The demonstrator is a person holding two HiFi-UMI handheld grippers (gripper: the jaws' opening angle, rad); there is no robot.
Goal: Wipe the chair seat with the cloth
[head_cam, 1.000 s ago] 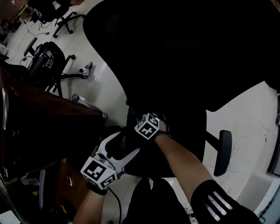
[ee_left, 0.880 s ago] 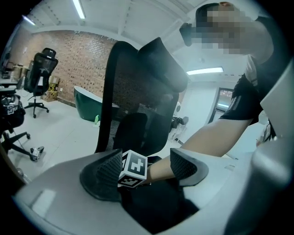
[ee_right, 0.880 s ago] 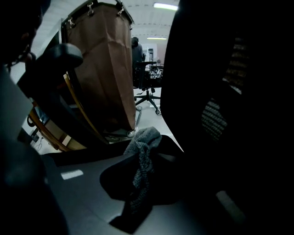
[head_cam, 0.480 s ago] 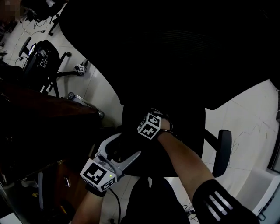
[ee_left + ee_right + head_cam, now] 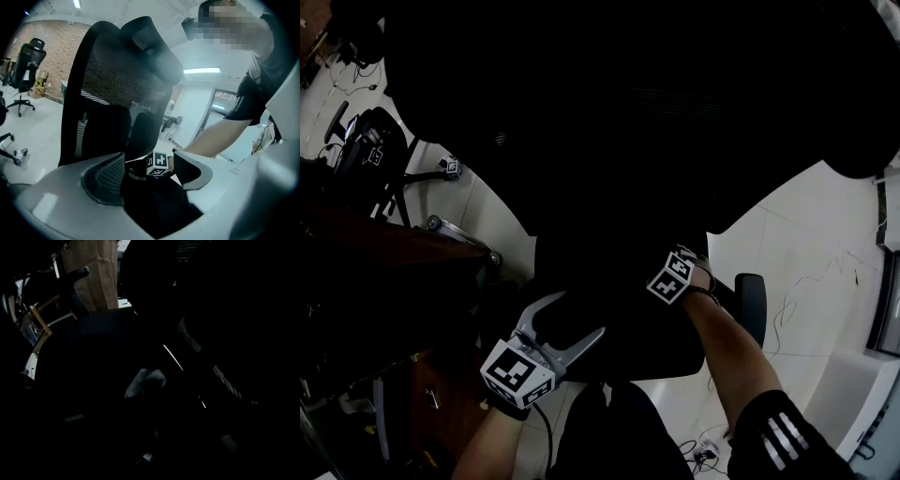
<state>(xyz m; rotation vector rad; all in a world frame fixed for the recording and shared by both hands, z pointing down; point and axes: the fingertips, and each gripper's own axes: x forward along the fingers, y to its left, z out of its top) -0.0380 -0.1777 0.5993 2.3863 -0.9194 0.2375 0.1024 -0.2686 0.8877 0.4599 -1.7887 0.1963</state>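
Note:
A black office chair fills the head view, its seat [image 5: 609, 342] below the big mesh backrest [image 5: 628, 112]. My left gripper [image 5: 567, 317] is open at the seat's front left edge, with the dark seat [image 5: 154, 206] between its grey jaws. My right gripper [image 5: 670, 278] rests on the right part of the seat; only its marker cube [image 5: 158, 164] shows clearly. The right gripper view is very dark. A small grey woven patch, the cloth [image 5: 146, 380], sits where the right gripper's [image 5: 145, 386] jaws meet, pressed to the seat.
The chair's right armrest [image 5: 753, 305] stands beside my right forearm. A dark wooden desk [image 5: 384, 253] lies close on the left, with other office chairs [image 5: 366, 141] behind it. Cables [image 5: 703, 450] trail on the white tiled floor.
My right gripper has slid to the right across the seat. The left gripper has stayed open at the seat's front left edge.

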